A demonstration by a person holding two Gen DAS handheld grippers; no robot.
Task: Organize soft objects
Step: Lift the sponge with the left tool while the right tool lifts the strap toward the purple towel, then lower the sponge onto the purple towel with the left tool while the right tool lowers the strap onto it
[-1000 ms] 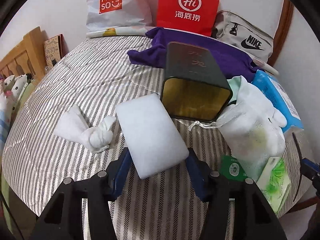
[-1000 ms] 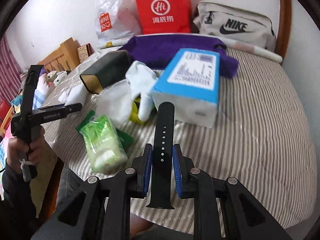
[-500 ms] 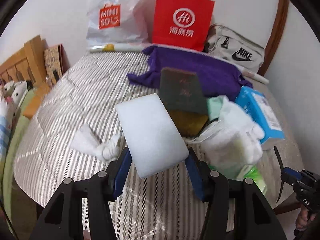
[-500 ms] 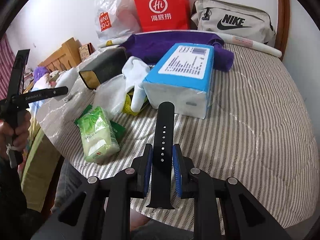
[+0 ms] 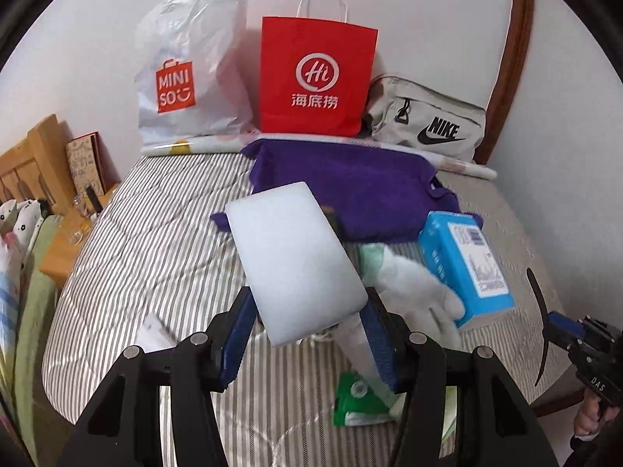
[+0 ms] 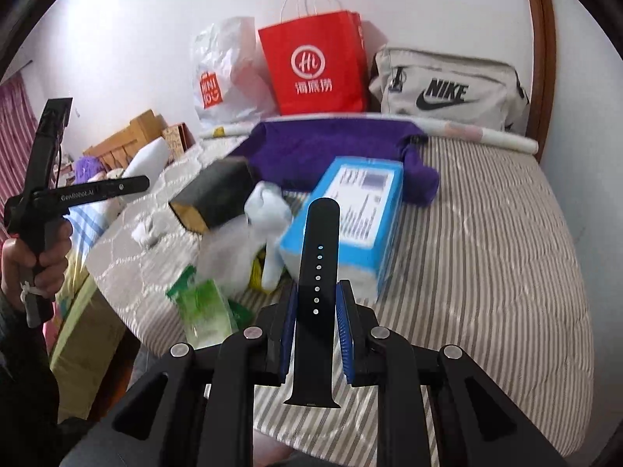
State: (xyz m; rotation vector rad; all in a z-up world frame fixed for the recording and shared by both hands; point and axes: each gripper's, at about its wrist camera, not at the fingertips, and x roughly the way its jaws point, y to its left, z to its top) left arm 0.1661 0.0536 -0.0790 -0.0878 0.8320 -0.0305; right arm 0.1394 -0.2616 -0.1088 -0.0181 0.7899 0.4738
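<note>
Striped bed (image 5: 163, 233) cluttered, left hand-held gripper (image 5: 307, 334) clamping white sponge (image 5: 296, 260), right hand-held gripper (image 6: 315, 311) pinching black strap (image 6: 317, 272).

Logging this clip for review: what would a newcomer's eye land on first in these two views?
Each gripper holds something up front: the left gripper a white foam block, the right gripper a black watch strap. Behind them, a red paper bag stands against the wall at the far edge of the striped bed, above a purple cloth.
</note>
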